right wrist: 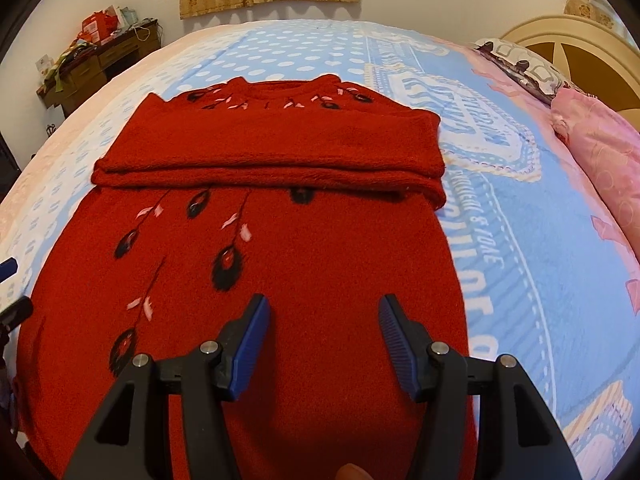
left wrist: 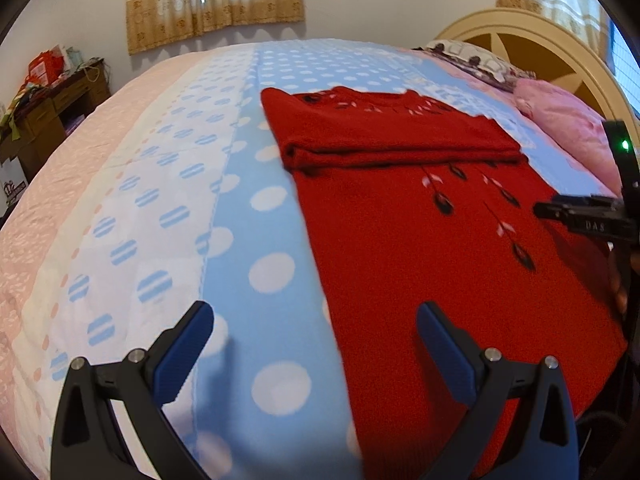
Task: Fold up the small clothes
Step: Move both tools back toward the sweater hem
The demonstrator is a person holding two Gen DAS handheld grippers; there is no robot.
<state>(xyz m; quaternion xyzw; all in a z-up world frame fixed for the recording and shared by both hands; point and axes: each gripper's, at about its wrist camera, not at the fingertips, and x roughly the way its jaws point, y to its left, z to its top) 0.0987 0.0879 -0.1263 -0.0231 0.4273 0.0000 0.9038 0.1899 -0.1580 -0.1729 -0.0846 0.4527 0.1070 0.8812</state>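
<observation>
Red sweater (right wrist: 280, 248) lies flat on the bed (right wrist: 520, 240), sleeves folded across at 12 o'clock.
Left gripper (left wrist: 316, 320) and right gripper (right wrist: 324, 312) have fingers apart, holding nothing.

Red sweater's (right wrist: 304, 248) near hem cut off below; desk clutter (left wrist: 52, 68) too small to identify.
</observation>
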